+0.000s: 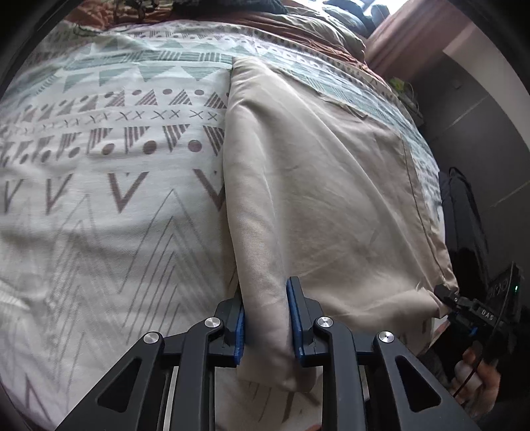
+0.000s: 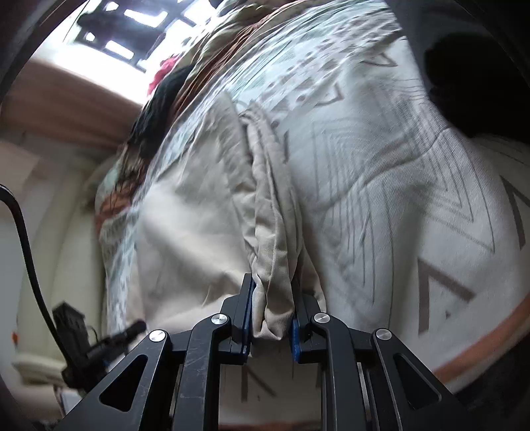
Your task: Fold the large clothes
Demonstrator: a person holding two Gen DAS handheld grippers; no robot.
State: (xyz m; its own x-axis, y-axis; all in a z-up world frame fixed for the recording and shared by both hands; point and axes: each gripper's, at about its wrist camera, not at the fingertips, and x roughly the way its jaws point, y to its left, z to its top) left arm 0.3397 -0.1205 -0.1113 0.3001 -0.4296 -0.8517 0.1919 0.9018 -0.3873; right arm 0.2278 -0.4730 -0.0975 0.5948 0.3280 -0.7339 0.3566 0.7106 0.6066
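Observation:
A large beige garment lies spread on a patterned bedspread. My left gripper is shut on the garment's near left folded edge; cloth fills the gap between its blue pads. My right gripper shows at the right of the left wrist view, gripping the garment's near right corner. In the right wrist view my right gripper is shut on a bunched fold of the beige garment, which stretches away over the bedspread. The other gripper shows at lower left there.
A brown and rust blanket is heaped at the bed's far end. A wooden headboard or panel and dark cabinet stand to the right. The right wrist view is motion-blurred; a window and a cable show at left.

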